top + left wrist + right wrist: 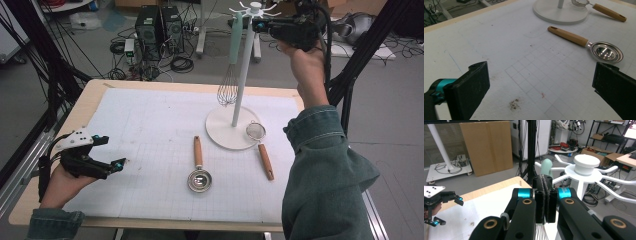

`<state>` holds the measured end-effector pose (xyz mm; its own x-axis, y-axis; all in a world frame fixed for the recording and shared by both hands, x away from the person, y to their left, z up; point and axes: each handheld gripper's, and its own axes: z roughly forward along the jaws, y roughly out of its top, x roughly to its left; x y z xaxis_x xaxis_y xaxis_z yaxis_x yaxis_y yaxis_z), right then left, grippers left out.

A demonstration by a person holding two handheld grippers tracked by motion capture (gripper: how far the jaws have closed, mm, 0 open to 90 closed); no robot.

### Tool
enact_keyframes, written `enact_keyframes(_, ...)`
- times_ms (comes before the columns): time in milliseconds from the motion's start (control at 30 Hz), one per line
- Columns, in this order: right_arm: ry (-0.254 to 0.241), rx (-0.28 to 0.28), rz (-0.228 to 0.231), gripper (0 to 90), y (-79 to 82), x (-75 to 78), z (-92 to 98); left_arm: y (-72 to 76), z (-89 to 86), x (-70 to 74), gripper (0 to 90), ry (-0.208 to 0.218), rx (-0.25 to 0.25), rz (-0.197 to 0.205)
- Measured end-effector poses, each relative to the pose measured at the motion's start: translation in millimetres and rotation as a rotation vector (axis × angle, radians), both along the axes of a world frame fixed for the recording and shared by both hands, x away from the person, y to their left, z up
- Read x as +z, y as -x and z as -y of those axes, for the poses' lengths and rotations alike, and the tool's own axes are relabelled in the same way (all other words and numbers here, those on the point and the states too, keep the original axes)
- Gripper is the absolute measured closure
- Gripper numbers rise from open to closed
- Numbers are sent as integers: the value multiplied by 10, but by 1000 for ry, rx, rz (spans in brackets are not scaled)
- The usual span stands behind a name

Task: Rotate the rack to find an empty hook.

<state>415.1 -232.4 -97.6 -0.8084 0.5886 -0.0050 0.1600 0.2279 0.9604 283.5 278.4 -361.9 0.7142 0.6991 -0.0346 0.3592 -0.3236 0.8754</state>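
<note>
Right tongs (545,195) were closed pad to pad, nothing between them, raised level with the top of the utensil stand (234,127), just beside the mint handle of the whisk (231,67). The whisk hung from one of the stand's white hook arms, its wire balloon down near the post.

Left tongs (541,87) stood wide apart and empty, low over the bench (150,145) at its near left.

Handling, judged: whisk light; wire loops springy and liable to deform or slide under the pads, so take it by the stiff handle just below the hook and lift clear. Hanging free, it would likely swing when touched. The handle looked smooth, possibly slippery.

Lying on the bench: wooden-handled scoop (199,172) in front of the stand base, and a small strainer (260,145) with its mesh bowl on the base edge.

Writing: pale lettering on the turquoise band of the right tongs, too blurred to read. No brand or label elsewhere.
</note>
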Motion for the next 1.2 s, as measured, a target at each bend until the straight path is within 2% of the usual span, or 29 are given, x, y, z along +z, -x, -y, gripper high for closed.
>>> enact_keyframes(267,-11,15,12,893,71,3,28,0,-2,0,17,5,2,1)
enact_keyframes(600,-53,48,18,705,262,-43,96,-23,-2,-24,17,7,0,-6)
enact_keyframes(667,-69,63,16,650,298,-76,112,-26,-5,-32,17,11,0,-9)
enact_keyframes(800,-65,65,14,571,366,-158,122,-31,-18,-34,17,9,1,-10)
enact_keyframes(933,-58,61,-10,469,413,-254,127,-30,-24,-28,17,8,2,-12)
enact_keyframes(1200,-53,51,-22,375,511,-480,152,-32,-3,-29,17,5,-3,-11)
